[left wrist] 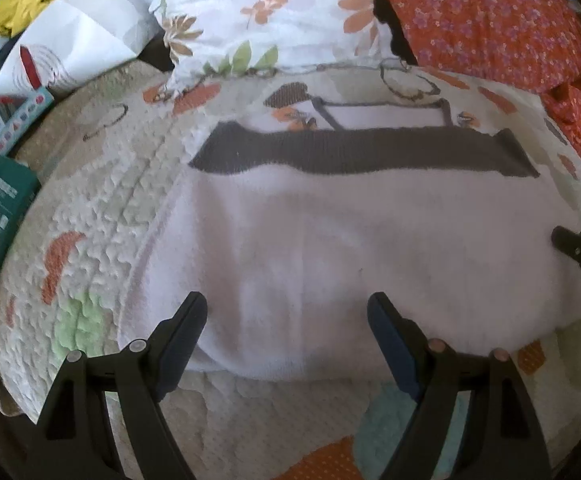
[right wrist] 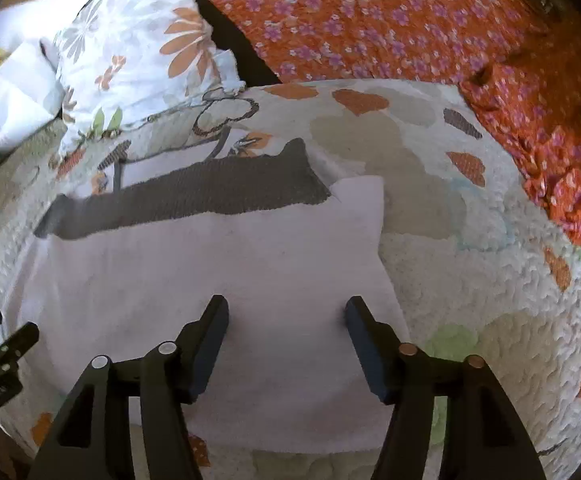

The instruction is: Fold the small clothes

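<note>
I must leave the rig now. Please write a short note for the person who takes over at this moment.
Left gripper: open, empty, over the garment's near edge.
Right gripper: open, empty, over the garment's right part.
Garment: pale, with a dark band at the far edge, lying flat on the quilt.
Done: spread out; whether any fold is made, I cannot tell.
Left: grip an edge and fold.

One garment, two pillows, two grippers.

Home bedroom, on a bed. Quilted floral bedspread is covering the surface; a flowered pillow is lying at 12 o'clock, an orange floral blanket bunching at 1 to 3 o'clock.
</note>
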Demonstrator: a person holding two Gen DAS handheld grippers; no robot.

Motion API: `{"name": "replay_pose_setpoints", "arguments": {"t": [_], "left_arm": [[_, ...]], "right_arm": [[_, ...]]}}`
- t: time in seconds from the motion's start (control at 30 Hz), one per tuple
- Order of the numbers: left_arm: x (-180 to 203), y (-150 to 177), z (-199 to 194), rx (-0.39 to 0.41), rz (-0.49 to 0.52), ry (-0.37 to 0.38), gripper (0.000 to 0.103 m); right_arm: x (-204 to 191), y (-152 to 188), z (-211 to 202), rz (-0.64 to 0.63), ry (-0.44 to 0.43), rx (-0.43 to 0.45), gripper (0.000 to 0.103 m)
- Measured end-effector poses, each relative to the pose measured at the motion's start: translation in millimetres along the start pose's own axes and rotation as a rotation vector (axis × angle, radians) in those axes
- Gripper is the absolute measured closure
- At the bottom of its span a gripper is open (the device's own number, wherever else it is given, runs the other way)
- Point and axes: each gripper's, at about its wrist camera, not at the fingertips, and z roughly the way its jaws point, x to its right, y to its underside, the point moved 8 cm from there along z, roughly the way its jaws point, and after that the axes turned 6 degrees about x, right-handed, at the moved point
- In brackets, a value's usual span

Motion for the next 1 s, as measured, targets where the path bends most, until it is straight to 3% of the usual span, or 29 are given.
{"name": "replay_pose_setpoints", "arguments": {"t": [1.0], "left_arm": [[-14.7,5.8,-0.6,-0.011,-0.039,-0.009,0.022]], "right_arm": [[-4.9,3.6,0.9,-0.034,0.01,-0.005,0.031]]}}
